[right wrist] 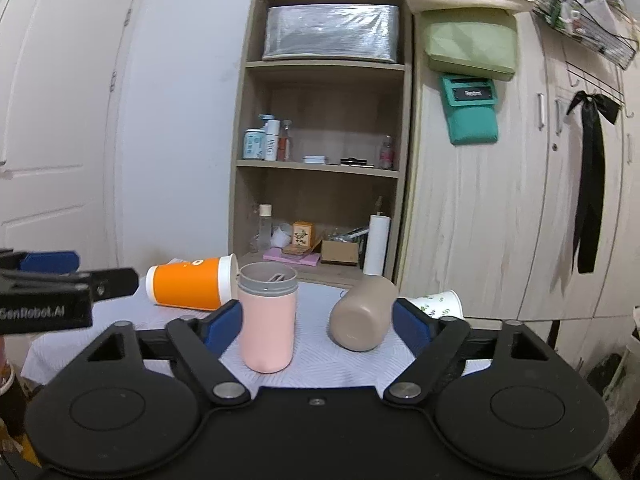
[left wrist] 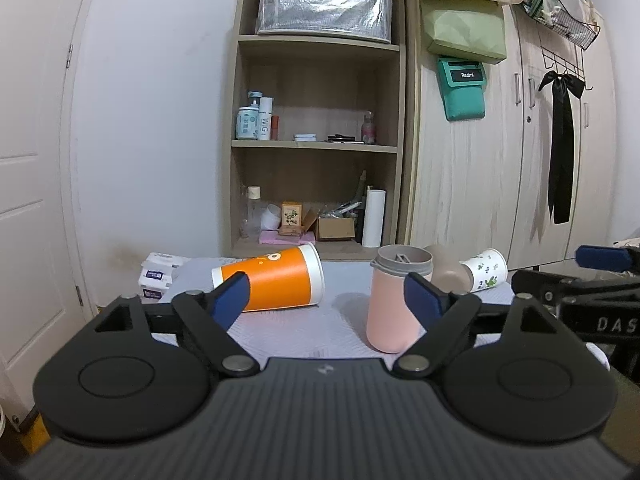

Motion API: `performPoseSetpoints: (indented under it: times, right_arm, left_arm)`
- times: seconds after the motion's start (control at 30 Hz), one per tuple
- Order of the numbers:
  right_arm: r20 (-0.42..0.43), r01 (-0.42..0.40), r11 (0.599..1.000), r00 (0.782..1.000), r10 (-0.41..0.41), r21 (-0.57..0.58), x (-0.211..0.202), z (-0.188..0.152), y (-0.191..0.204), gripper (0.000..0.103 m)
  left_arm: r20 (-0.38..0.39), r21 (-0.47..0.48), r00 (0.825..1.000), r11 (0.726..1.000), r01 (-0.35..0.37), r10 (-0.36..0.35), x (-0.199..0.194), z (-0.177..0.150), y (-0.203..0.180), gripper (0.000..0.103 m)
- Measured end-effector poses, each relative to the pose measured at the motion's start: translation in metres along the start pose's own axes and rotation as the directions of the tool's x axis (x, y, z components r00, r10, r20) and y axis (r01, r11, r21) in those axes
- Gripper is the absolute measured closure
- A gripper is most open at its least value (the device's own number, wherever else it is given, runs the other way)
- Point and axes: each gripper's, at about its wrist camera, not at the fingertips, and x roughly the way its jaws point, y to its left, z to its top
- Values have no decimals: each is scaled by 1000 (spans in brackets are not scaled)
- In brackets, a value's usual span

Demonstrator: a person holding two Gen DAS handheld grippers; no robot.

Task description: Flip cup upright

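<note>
Both grippers, left gripper [left wrist: 326, 298] and right gripper [right wrist: 318, 322], jaws spread wide and holding nothing, near tipped orange cup [left wrist: 276, 282]; might roll off counter [left wrist: 304, 336] if bumped.

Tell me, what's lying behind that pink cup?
Behind the upright pink cup lies an orange paper cup on its side. A tan cup and a leaf-print paper cup lie to its right. The pink cup hides the orange cup's mouth.

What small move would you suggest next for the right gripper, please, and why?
Probably ease the right gripper forward and slightly right, so its open jaws straddle the tan cup. That cup lies on its side on the table with its base toward the camera, nearest that gripper. The pink cup beside it already stands upright.
</note>
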Motion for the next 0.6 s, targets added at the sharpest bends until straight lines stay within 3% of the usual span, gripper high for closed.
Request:
performPoseSetpoints:
  times: [0.1, 0.2, 0.6]
  right_arm:
    - [-4, 16, 1000, 1000, -16, 20, 2, -1, -2, 1]
    - [-17, 44, 999, 999, -43, 19, 4, -3, 0, 0]
    - [-5, 98, 994, 995, -98, 50, -1, -7, 1, 0]
  left_arm:
    - [11, 5, 1000, 1000, -6, 6, -2, 0, 1, 8]
    - [24, 13, 999, 1000, -23, 23, -2, -1, -2, 0]
    - [15, 13, 999, 999, -40, 40, -1, 0, 0, 0]
